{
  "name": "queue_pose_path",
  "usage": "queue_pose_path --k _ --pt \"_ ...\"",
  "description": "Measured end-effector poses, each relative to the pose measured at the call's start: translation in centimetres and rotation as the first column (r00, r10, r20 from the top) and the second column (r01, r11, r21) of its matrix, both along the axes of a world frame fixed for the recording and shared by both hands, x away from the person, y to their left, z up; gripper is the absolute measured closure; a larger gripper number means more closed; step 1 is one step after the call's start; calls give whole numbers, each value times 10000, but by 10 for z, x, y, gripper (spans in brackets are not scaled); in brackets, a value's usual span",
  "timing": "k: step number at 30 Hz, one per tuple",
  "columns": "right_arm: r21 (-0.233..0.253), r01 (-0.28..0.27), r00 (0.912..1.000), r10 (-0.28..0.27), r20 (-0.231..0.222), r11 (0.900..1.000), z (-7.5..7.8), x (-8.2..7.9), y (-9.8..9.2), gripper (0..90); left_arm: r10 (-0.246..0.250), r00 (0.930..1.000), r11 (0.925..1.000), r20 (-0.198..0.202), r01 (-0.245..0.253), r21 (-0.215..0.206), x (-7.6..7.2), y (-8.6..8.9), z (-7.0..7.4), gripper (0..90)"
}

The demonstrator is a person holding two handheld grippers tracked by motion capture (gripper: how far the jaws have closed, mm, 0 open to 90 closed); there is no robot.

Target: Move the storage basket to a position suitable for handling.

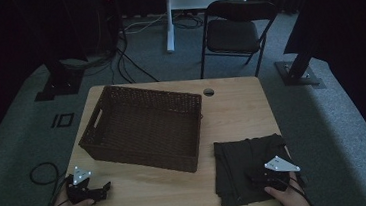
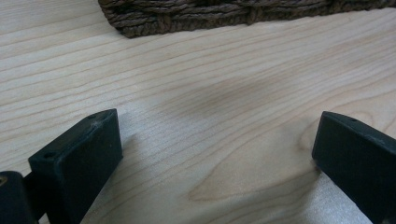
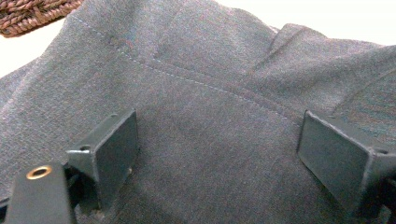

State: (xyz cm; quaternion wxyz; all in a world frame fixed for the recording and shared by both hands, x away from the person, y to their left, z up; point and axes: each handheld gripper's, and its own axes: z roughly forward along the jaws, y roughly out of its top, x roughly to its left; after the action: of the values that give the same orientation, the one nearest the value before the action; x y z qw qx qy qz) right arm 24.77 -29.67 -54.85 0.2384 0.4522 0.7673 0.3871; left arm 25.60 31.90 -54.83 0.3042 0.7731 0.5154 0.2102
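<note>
We rest our right hand-held gripper (image 1: 259, 178), jaws wide, on the folded cloth (image 1: 241, 163) at the desk's (image 1: 236, 108) near right, our left hand-held gripper (image 1: 101, 190) wide over bare wood; next, likely pinching it for the basket (image 1: 142, 124).

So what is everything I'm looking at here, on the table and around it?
Wicker basket: one, dark brown, left and middle of the table.
Folded garment: one, dark grey, near right corner of the table, beside the basket.
Table: one, light wood, with a round hole at its far edge.
Folding chair: one, black, on the carpet beyond the table.
Cables: several, dark, on the carpet beyond the table.
Left gripper: one, black, jaws open over bare wood near the basket.
Right gripper: one, black, jaws open over the garment.
</note>
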Motion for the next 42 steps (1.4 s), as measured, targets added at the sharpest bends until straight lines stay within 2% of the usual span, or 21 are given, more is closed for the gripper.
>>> queue_pose_path --k 11,17,20,24,29,32,34,42 --pt "41 21 10000 -21 60 10000 0 0 0 122 -408 9992 9992 21 408 1 -2 3 0 23" --pt "247 331 9994 -333 81 9991 2 1 3 122 -556 9984 9984 55 556 -83 -2 8 1 24" --pt "256 404 9991 -407 110 9989 7 3 6 122 -630 9979 9975 128 634 -322 -3 11 2 23" --pt "220 401 9987 -408 307 9990 12 7 12 122 -572 9980 9977 269 581 -339 -2 14 5 24" --pt "172 107 9990 -114 443 9998 19 11 23 123 -520 9979 9976 380 536 -436 1 19 8 24" --pt "325 14 9988 -31 494 9995 23 13 27 123 -499 9976 9972 485 524 -536 3 22 11 24" --pt "422 28 9985 -51 544 9991 26 15 30 123 -450 9974 9959 565 492 -753 6 24 14 24" --pt "791 -490 9966 435 700 9957 34 24 51 123 -465 9951 9955 868 534 -787 13 30 24 24"
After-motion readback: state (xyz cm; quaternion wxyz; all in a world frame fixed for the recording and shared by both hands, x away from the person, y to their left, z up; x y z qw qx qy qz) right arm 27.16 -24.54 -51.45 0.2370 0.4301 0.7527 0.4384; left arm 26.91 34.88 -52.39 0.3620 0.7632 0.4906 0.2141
